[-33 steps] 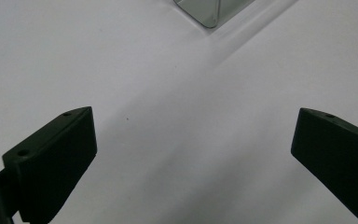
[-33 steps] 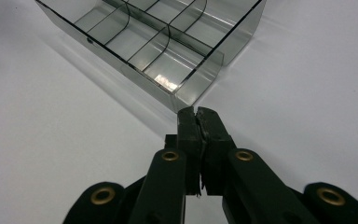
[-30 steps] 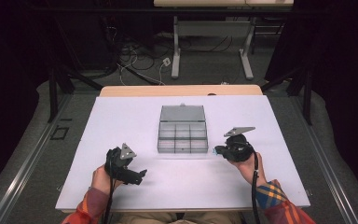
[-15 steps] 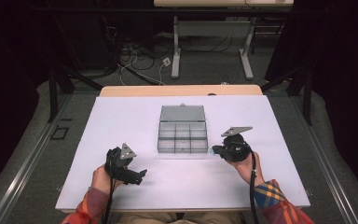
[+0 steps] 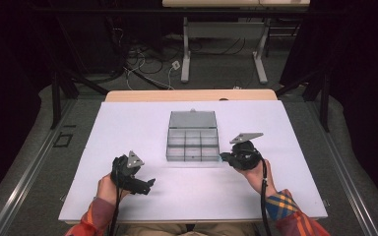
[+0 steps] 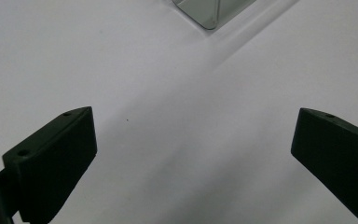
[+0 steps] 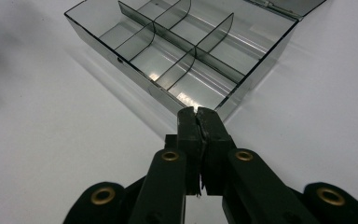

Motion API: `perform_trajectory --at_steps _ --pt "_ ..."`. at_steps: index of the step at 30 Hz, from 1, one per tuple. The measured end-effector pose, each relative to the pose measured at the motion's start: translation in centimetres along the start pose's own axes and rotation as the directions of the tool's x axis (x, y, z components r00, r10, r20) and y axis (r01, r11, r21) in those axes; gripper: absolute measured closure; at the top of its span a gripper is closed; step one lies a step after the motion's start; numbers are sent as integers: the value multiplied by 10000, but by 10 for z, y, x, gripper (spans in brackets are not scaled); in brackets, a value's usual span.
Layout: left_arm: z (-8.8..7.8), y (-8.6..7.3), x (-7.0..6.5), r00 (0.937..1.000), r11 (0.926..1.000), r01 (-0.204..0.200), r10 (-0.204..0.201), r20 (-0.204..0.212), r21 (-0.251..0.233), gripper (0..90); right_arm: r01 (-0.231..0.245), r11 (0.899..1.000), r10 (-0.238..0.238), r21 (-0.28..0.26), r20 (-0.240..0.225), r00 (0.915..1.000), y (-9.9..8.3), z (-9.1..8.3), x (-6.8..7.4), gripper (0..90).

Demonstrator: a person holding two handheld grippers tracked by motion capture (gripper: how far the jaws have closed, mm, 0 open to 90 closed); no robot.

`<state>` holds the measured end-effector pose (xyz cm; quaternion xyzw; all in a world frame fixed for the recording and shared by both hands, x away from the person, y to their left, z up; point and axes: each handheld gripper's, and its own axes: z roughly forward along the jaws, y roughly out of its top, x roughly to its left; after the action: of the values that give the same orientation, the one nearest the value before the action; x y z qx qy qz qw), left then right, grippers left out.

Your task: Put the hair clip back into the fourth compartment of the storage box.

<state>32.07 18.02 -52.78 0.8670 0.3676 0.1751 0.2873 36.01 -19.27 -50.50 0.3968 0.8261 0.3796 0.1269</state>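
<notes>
Right gripper (image 7: 198, 112) jaws are pressed together, empty, at the near corner of the compartment box (image 5: 192, 142). Left gripper (image 5: 137, 183) jaws are spread wide over the desk (image 5: 128, 123).

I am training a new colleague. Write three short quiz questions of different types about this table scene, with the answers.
1. True or false: the right gripper has its jaws closed together.
2. How does the lid of the clear compartment box stand? A) open B) shut C) taken away
3. Fill in: the left gripper has its jaws ____ above the bare white table.

Key: 1 true; 2 A; 3 open
</notes>
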Motion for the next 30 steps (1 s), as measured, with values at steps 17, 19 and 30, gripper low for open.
perform_trajectory --at_steps 17,19,30 --pt "0 0 0 10000 10000 -20 21 -37 21 3 96 9999 -98 -121 -194 9998 7 4 8 891" --pt "0 0 1 10000 10000 -42 42 -55 35 3 137 9998 -140 -144 -225 9996 8 5 9 891" --pt "0 0 0 10000 10000 49 -49 -14 32 3 247 9997 -250 -92 -397 9989 11 15 18 891"
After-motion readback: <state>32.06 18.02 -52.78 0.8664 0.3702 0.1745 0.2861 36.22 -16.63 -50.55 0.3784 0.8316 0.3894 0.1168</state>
